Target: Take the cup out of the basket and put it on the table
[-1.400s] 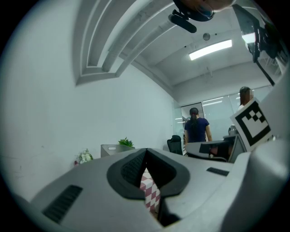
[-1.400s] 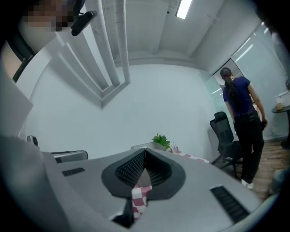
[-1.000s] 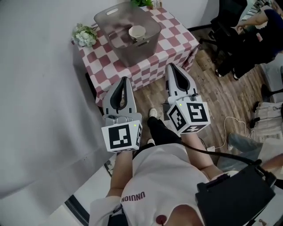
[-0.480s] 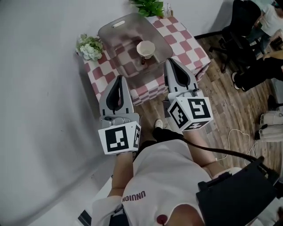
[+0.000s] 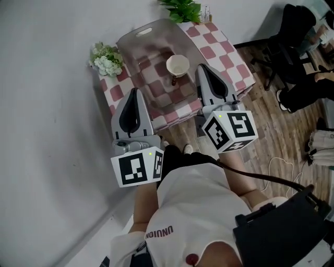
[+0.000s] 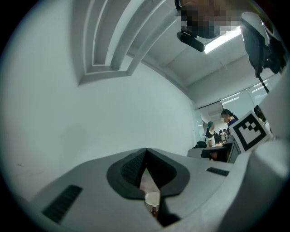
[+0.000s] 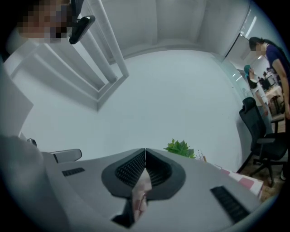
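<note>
A cream cup (image 5: 177,66) stands upright inside a translucent grey basket (image 5: 136,43) on the red-and-white checkered table (image 5: 228,52). My left gripper (image 5: 133,90) is shut and empty, its tip at the table's near edge, below the basket. My right gripper (image 5: 200,67) is also shut and empty, its tip just right of the cup and over the basket's near right side. In the left gripper view the cup (image 6: 152,200) shows small through the slot behind the closed jaws (image 6: 146,150). The right gripper view shows closed jaws (image 7: 145,149) and checkered cloth behind them.
White flowers (image 5: 107,59) sit at the table's left corner and a green plant (image 5: 182,9) at its back. A grey wall (image 5: 47,104) runs along the left. Wood floor (image 5: 271,130), an office chair (image 5: 292,31) and seated people lie to the right.
Both grippers have moved forward, from over the floor to the table's near edge. The right tip now overlaps the basket's side near the cup. Both jaws stayed shut.
</note>
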Available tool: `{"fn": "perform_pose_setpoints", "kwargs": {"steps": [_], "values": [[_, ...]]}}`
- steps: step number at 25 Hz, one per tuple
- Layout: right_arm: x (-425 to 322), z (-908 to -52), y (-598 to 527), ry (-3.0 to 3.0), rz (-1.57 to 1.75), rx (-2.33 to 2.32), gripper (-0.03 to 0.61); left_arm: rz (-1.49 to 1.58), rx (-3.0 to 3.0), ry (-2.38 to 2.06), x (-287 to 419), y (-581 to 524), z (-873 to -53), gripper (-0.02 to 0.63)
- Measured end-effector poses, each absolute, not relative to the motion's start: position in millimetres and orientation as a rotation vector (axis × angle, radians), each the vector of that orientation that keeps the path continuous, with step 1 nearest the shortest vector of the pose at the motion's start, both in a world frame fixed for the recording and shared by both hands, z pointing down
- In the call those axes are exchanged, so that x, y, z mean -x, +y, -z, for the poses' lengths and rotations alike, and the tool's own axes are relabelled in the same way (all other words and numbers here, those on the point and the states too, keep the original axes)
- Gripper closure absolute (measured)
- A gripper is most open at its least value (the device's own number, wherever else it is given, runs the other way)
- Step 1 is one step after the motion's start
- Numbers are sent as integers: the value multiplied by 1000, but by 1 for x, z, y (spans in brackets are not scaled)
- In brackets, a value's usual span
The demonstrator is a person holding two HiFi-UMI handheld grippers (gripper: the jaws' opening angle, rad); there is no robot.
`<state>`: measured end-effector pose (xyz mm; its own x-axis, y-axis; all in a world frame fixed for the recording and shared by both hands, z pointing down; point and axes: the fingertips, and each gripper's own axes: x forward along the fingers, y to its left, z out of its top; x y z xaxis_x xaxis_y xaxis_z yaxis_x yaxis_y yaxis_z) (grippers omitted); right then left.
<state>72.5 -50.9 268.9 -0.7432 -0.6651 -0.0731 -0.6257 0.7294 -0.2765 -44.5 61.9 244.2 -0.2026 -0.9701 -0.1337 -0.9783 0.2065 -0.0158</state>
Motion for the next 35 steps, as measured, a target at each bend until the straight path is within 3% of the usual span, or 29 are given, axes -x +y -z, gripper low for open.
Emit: {"fn": "perform_pose_setpoints", "kwargs": {"steps": [10,23,26,35], "values": [[-11,-274,-111,2840,495,1080,560,-125,1976,2315,109,13,-234,603],[41,-371,-182,2875,873,1392,554,-155,2156,2216,176,-54,-246,603],[53,-390,-186,2938,924,1385,488,-161,2192,2209,184,-65,-251,603],[72,-441,-197,3103,988,1504,456,-179,2237,2214,202,-85,-265,603]]}}
